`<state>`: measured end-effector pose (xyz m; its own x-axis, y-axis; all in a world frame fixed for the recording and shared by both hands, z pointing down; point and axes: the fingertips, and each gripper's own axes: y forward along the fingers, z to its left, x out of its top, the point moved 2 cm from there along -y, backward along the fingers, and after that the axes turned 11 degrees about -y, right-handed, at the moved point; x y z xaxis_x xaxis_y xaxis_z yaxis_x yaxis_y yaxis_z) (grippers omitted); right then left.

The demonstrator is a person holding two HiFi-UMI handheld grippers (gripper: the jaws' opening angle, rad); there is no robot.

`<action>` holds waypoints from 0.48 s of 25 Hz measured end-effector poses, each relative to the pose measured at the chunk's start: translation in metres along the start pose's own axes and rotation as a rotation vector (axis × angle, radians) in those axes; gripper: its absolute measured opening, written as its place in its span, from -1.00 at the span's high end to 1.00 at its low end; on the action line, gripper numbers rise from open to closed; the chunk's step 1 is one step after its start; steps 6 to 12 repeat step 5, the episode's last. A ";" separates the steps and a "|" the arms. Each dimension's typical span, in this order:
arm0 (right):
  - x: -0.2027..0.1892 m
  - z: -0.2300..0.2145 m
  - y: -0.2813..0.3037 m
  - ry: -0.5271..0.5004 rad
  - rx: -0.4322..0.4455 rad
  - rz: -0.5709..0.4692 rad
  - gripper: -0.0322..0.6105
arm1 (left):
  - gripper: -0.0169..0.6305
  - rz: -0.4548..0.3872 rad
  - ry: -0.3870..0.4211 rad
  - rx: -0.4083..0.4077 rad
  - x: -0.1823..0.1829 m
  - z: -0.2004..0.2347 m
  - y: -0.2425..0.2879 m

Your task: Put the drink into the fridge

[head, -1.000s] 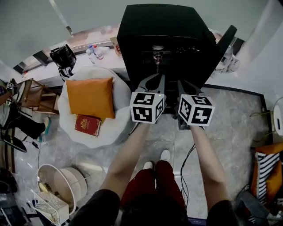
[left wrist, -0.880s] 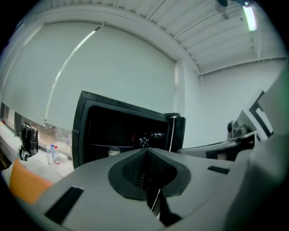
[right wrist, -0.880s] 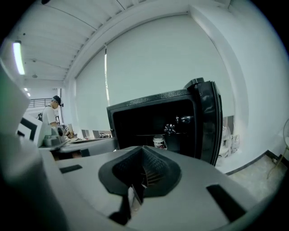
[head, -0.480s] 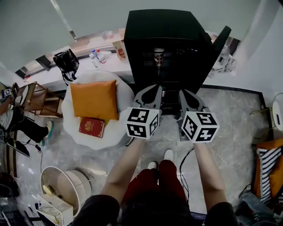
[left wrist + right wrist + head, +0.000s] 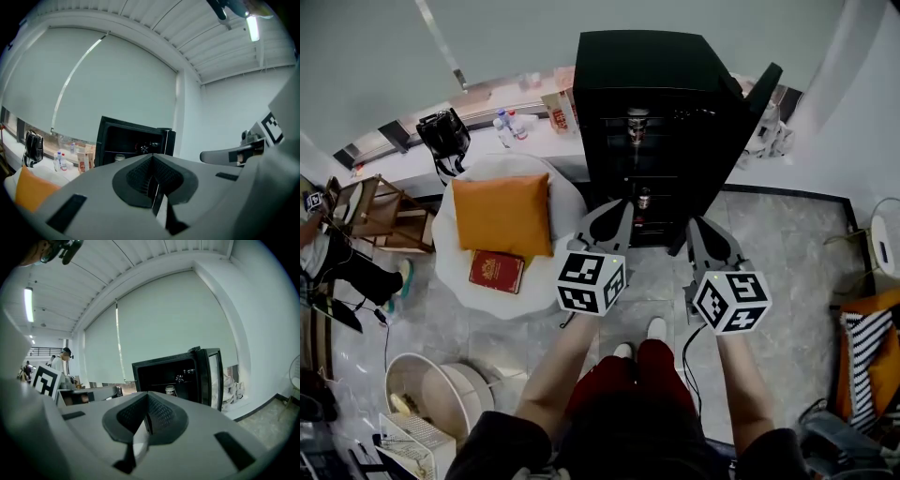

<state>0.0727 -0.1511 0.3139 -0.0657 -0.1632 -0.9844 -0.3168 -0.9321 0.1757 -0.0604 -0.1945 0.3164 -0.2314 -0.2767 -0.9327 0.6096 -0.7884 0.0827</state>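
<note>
The black fridge stands in front of me with its door swung open to the right. A drink cup stands upright on its upper shelf, and a small can sits lower down. My left gripper and right gripper hover side by side in front of the fridge, clear of it, both shut and empty. In the left gripper view the shut gripper points at the fridge. In the right gripper view the cup shows past the shut gripper.
Left of the fridge is a round white table carrying an orange cushion and a red book. Bottles and a black bag rest on the window ledge. A white bin is at lower left and a striped bag at right.
Both grippers have drawn back from the fridge opening toward my body and lower in the view. They stay shut and empty. The cup remains on the shelf.
</note>
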 end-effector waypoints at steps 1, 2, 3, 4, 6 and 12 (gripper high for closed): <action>0.000 0.001 -0.005 0.000 0.002 -0.002 0.84 | 0.92 -0.001 -0.001 0.001 0.000 0.000 -0.005; 0.001 0.002 -0.009 0.002 0.005 -0.003 0.84 | 0.92 -0.003 -0.003 0.002 0.001 0.001 -0.009; 0.001 0.003 -0.014 0.004 0.009 -0.004 0.84 | 0.92 -0.006 -0.006 0.003 0.001 0.000 -0.014; 0.001 0.004 -0.019 0.006 0.012 -0.006 0.84 | 0.92 -0.008 -0.009 0.003 0.002 0.000 -0.018; 0.002 0.005 -0.024 0.008 0.015 -0.007 0.84 | 0.92 -0.011 -0.012 0.004 0.002 -0.001 -0.022; 0.002 0.005 -0.024 0.008 0.015 -0.007 0.84 | 0.92 -0.011 -0.012 0.004 0.002 -0.001 -0.022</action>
